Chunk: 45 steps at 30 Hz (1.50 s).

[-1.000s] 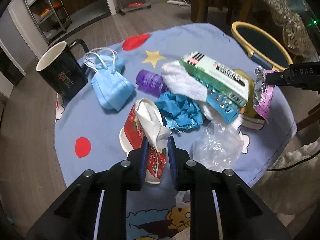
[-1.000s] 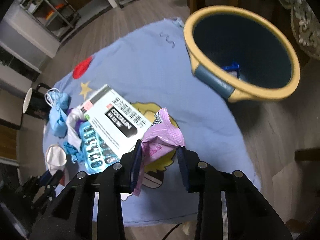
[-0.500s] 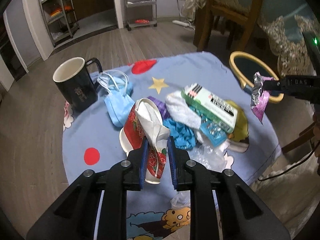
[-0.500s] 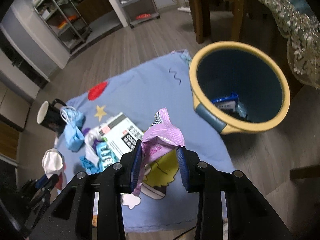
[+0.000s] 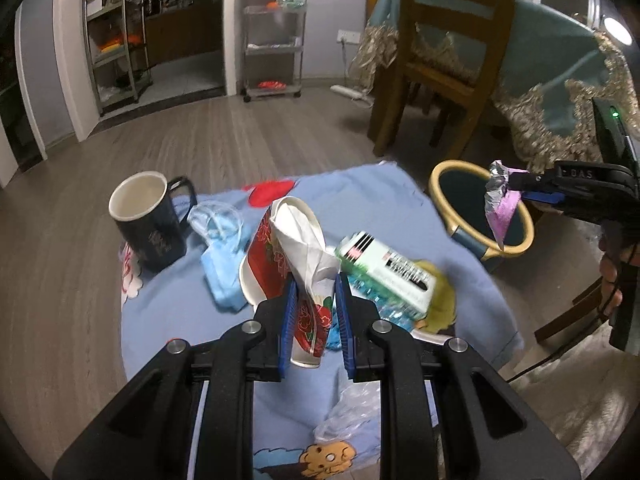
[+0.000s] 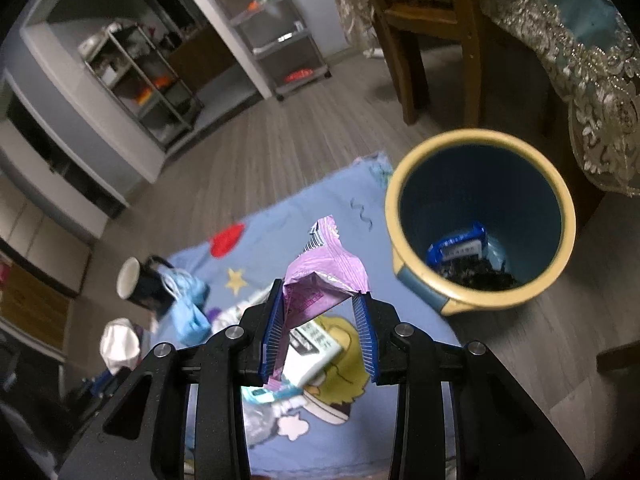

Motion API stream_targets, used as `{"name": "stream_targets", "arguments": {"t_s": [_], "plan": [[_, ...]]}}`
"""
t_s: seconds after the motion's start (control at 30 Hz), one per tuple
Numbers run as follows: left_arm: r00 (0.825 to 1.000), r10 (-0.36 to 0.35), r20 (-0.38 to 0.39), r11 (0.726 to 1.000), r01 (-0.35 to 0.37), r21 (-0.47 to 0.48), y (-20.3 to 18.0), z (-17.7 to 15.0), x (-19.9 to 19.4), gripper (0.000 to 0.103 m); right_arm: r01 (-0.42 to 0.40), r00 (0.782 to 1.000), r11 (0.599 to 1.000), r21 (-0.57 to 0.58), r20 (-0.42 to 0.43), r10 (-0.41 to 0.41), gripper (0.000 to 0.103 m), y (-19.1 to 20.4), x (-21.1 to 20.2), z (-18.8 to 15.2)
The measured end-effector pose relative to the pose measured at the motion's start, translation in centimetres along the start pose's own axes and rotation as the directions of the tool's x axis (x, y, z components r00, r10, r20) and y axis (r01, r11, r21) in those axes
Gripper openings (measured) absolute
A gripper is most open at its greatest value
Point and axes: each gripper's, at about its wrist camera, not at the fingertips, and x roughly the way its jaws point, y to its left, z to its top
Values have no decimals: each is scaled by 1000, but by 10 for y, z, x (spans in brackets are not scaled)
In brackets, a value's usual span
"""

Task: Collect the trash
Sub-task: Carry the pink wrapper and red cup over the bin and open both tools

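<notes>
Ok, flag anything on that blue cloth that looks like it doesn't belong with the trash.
The black mug stands out: it sits upright and intact at the cloth's left edge beside the face masks, while everything around it is crumpled litter. It looks like crockery, not trash.

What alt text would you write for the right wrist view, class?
The right gripper holds a purple wrapper above the blue cloth, near a yellow-rimmed bin on the floor. A mug stands beyond.

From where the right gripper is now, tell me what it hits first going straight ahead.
Holding the purple wrapper, the right gripper points down at the blue cloth left of the bin; probably cloth first, though depth is unclear.
</notes>
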Motion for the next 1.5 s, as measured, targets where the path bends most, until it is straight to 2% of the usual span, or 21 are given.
{"name": "stream_targets", "arguments": {"t_s": [0.3, 0.47, 0.67, 0.93, 1.17, 1.27, 1.5], "plan": [[998, -54, 33, 998, 53, 20, -12, 9, -5, 18, -43, 997, 998, 39, 61, 40, 36, -14, -21, 25], [998, -59, 29, 996, 57, 73, -23, 11, -3, 18, -7, 994, 999, 43, 107, 2, 36, -33, -35, 47], [995, -97, 27, 988, 94, 120, -45, 25, -1, 18, 41, 990, 997, 70, 129, -49, 36, -66, -41, 65], [987, -162, 24, 969, 154, 194, -95, 58, 13, 18, 149, 984, 986, 75, 83, -155, 36, -105, -22, 69], [971, -237, -24, 951, 237, 200, -137, 77, 41, 18, 163, 986, 977, 140, 4, -166, 36, -134, 3, 71], [969, -243, -47, 939, 247, 239, -158, 80, 55, 18, 161, 987, 970, 185, -21, -160, 36, -145, 8, 67], [960, -259, -106, 907, 280, 314, -206, 85, 85, 18, 201, 979, 965, 169, -57, -194, 36, -149, 23, 65]]}}
